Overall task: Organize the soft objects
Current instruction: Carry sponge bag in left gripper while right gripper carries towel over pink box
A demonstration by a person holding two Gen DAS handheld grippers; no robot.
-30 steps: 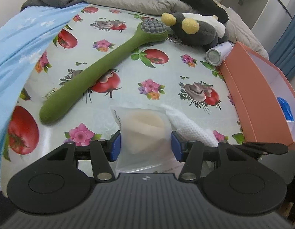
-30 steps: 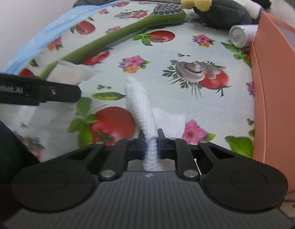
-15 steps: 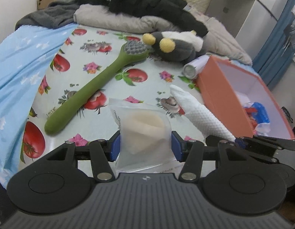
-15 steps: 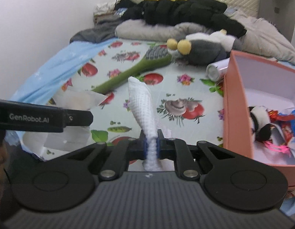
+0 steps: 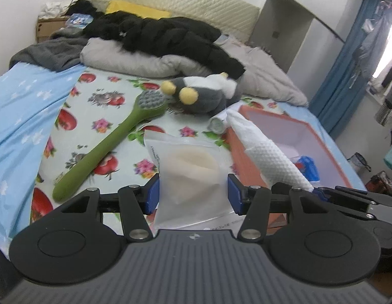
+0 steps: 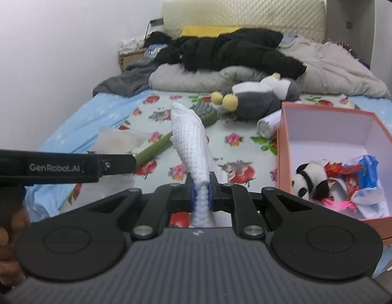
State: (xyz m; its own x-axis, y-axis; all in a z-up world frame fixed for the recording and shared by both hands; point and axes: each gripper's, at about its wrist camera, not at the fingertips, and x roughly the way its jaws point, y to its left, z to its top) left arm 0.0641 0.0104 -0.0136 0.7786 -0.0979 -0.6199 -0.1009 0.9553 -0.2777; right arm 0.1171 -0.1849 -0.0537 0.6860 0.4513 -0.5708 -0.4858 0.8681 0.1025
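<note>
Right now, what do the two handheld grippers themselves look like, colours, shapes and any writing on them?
Both match: the left gripper and right gripper have matte black linkage arms with silver pivot bolts, two round black discs, a ribbed grey body and blue pads on the fingers. Seen side-on in the right wrist view, the left one reads "GenRobot.AI" in white. No cables or sleeves show.

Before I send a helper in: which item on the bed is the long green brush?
On the tomato-print sheet, left of the orange cardboard box, lies the long green silicone brush. Its grey nubbed head almost meets the grey plush toy; nothing else there is long and green.
</note>
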